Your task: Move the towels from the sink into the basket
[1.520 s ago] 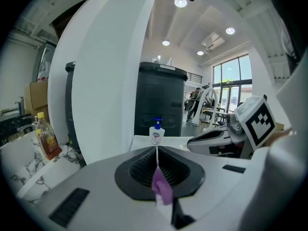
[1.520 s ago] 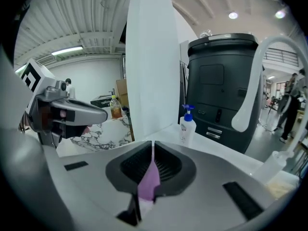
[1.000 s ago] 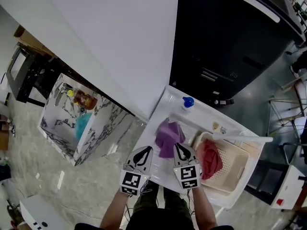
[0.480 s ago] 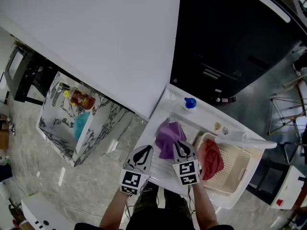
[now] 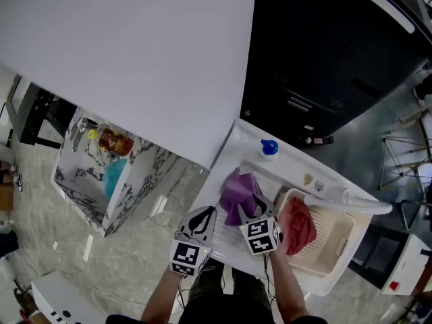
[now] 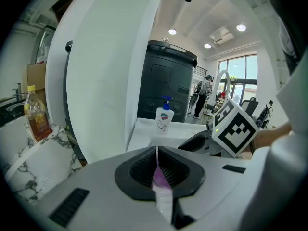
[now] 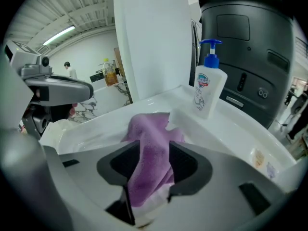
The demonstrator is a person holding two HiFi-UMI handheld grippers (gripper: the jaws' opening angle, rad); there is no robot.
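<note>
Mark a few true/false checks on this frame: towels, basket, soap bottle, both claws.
1. A red towel lies in the basket. True.
2. The purple towel is in the basket too. False: the purple towel lies in the sink.
3. Between the jaws of the right claw is the purple towel. True; those jaws have just been opening and stand apart.
4. The left claw is wide open. False: the left claw's jaws are together.
5. The soap bottle stands upright on the sink's rim. True.
</note>
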